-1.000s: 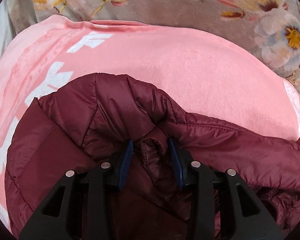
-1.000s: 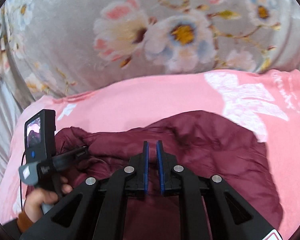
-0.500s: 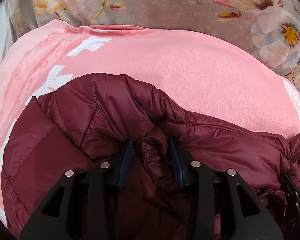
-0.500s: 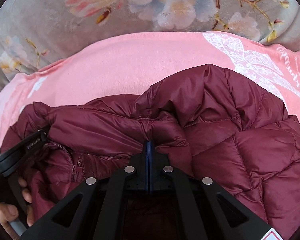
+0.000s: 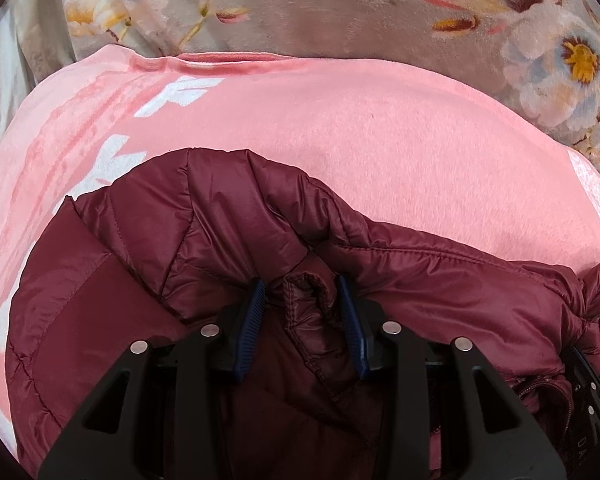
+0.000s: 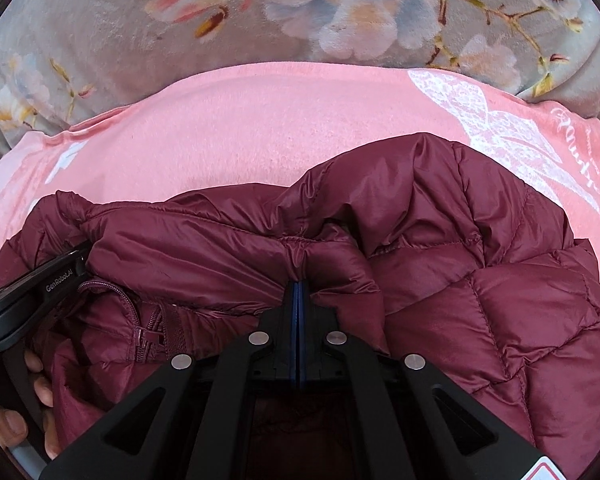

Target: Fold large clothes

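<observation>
— Left tool [image 5: 302,300] first: its blue pads are spread part-way, with a bunched seam of the maroon puffer jacket [image 5: 228,236] standing between them. The fabric looks wedged there, but I cannot tell whether it is truly pinched.

— And the right tool [image 6: 299,280]?

— Pressed together on a thin ridge of the same jacket, right at a stitched edge. No gap shows between its pads.

— Where does the jacket lie from them?

— Directly ahead of and under both tools, heaped on the pink blanket [image 6: 240,132]. Its long axis runs side to side across both views — the held ridge stretches from one tool to the other, so each tool is nearest its own end. In the right wrist view the left tool's body and the person's left hand [image 6: 28,408] show at the lower left, just beside the zipper [image 6: 140,320].

— So the coming move turns on that ridge?

— I judge so. With both ends held, the edge could be carried forward over the bare pink blanket beyond the jacket, or lifted and laid back over the body.

— Anything in the way?

— Nothing stands on the blanket ahead. Beyond it is only the grey floral bedcover [image 5: 340,12]. The trouble is the jacket itself — the quilted bulk on the right side is puffed up and creased, and slick shell fabric may slip from the looser left hold.
</observation>
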Available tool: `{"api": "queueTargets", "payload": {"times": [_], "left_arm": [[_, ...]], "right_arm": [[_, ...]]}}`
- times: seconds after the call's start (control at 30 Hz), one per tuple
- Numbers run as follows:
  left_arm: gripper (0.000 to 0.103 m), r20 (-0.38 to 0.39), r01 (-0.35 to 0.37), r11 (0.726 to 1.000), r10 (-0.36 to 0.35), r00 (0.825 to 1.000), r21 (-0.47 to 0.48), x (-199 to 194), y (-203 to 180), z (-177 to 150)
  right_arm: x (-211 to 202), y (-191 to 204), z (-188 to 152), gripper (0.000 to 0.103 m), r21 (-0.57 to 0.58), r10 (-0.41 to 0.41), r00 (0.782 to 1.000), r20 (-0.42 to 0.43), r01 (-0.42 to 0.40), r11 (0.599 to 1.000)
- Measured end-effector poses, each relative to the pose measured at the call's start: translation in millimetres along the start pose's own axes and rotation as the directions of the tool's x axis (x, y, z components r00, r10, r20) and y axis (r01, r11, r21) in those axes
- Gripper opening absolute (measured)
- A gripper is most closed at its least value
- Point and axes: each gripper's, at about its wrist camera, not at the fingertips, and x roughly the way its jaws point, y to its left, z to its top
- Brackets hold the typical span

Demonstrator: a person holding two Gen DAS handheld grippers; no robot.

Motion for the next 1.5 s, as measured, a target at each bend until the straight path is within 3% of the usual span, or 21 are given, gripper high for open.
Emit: {"api": "queueTargets", "payload": {"times": [0.13, 0.23, 0.27, 0.33, 0.37, 0.4, 0.47, 0.53, 0.63, 0.83, 0.93, 1.03, 1.07, 1.13, 1.2, 1.23, 1.27, 1.3, 1.43, 1.5], "left_arm": [[0.036, 0.01, 0.066, 0.995, -0.065, 0.998, -0.077, -9.9, 16.3, -3.8], [0.042, 0.017, 0.127, 0.983, -0.125, 0.992, -0.133, -47.1, 43.1, -20.5], [0.048, 0.011, 0.143, 0.981, -0.143, 0.99, -0.131, -63.9, 52.7, -29.0], [0.056, 0.012, 0.183, 0.974, -0.183, 0.983, -0.136, -94.2, 72.2, -45.7], [0.06, 0.018, 0.199, 0.971, -0.198, 0.98, -0.135, -110.7, 82.7, -55.2], [0.063, 0.021, 0.202, 0.971, -0.201, 0.979, -0.124, -131.5, 96.0, -67.8], [0.068, 0.033, 0.195, 0.975, -0.193, 0.981, -0.102, -172.6, 125.1, -96.0], [0.075, 0.045, 0.179, 0.978, -0.175, 0.983, -0.105, -202.3, 153.0, -120.4], [0.084, 0.03, 0.142, 0.979, -0.139, 0.99, -0.144, -236.8, 196.8, -163.8], [0.084, -0.098, 0.042, 0.964, -0.07, 0.993, -0.264, -244.7, 258.2, -242.2], [0.084, -0.122, 0.083, 0.925, -0.138, 0.983, -0.372, -238.2, 275.9, -266.7], [0.084, -0.086, 0.097, 0.908, -0.144, 0.986, -0.407, -242.1, 276.6, -273.6], [0.082, -0.08, 0.107, 0.902, -0.154, 0.985, -0.417, -242.3, 275.6, -273.8], [0.055, -0.075, 0.162, 0.886, -0.215, 0.974, -0.435, -242.1, 271.5, -272.6], [0.023, -0.082, 0.223, 0.865, -0.288, 0.954, -0.45, -241.0, 266.1, -271.1], [0.018, -0.08, 0.237, 0.862, -0.302, 0.95, -0.449, -242.2, 262.8, -270.0], [0.01, -0.073, 0.24, 0.87, -0.299, 0.952, -0.432, -247.5, 259.5, -268.5], [0.006, -0.062, 0.245, 0.873, -0.297, 0.953, -0.422, -252.7, 256.5, -268.0], [0.004, 0.016, 0.32, 0.861, -0.342, 0.94, -0.394, -293.0, 255.9, -264.3], [0.003, 0.064, 0.356, 0.862, -0.358, 0.932, -0.362, -321.4, 256.6, -260.9]], "right_arm": [[-20.4, -14.1, -5.4, 0.001, 0.059, 0.065, 0.997, 0.047, -0.068, 0.996], [-73.2, -24.7, -27.5, 0.01, 0.048, 0.105, 0.989, 0.107, -0.111, 0.993], [-101.1, -29.6, -41.0, 0.013, 0.032, 0.121, 0.983, 0.136, -0.127, 0.991], [-143.9, -42.8, -65.1, 0.025, 0.032, 0.154, 0.973, 0.172, -0.161, 0.986], [-160.6, -49.5, -76.5, 0.036, 0.04, 0.168, 0.969, 0.182, -0.178, 0.983], [-184.8, -60.5, -94.8, 0.044, 0.052, 0.189, 0.962, 0.196, -0.203, 0.978], [-226.6, -79.0, -132.2, 0.048, 0.048, 0.207, 0.956, 0.206, -0.222, 0.974], [-258.3, -93.3, -166.7, 0.05, 0.042, 0.199, 0.958, 0.205, -0.212, 0.976], [-300.9, -107.1, -219.3, 0.062, 0.048, 0.152, 0.968, 0.202, -0.164, 0.985], [-328.2, -138.0, -299.8, 0.068, 0.149, 0.073, 0.989, 0.131, -0.092, 0.985], [-320.2, -159.4, -324.4, 0.068, 0.264, 0.092, 0.99, 0.103, -0.116, 0.958], [-306.4, -168.2, -332.2, 0.068, 0.348, 0.149, 0.985, 0.085, -0.169, 0.922], [-303.1, -167.5, -332.1, 0.068, 0.36, 0.163, 0.983, 0.086, -0.183, 0.915], [-298.9, -162.3, -330.1, 0.061, 0.366, 0.176, 0.98, 0.09, -0.196, 0.91], [-296.0, -154.5, -325.7, 0.037, 0.35, 0.195, 0.977, 0.086, -0.213, 0.912], [-294.9, -150.7, -323.8, 0.03, 0.343, 0.194, 0.978, 0.082, -0.211, 0.915], [-295.6, -148.5, -321.9, 0.015, 0.336, 0.2, 0.976, 0.084, -0.217, 0.917], [-299.5, -146.1, -320.3, 0.009, 0.328, 0.2, 0.975, 0.099, -0.222, 0.918], [-335.1, -137.7, -317.6, 0.005, 0.262, 0.208, 0.958, 0.196, -0.256, 0.93], [-365.5, -133.8, -316.8, 0.004, 0.204, 0.231, 0.935, 0.269, -0.29, 0.935]]}}
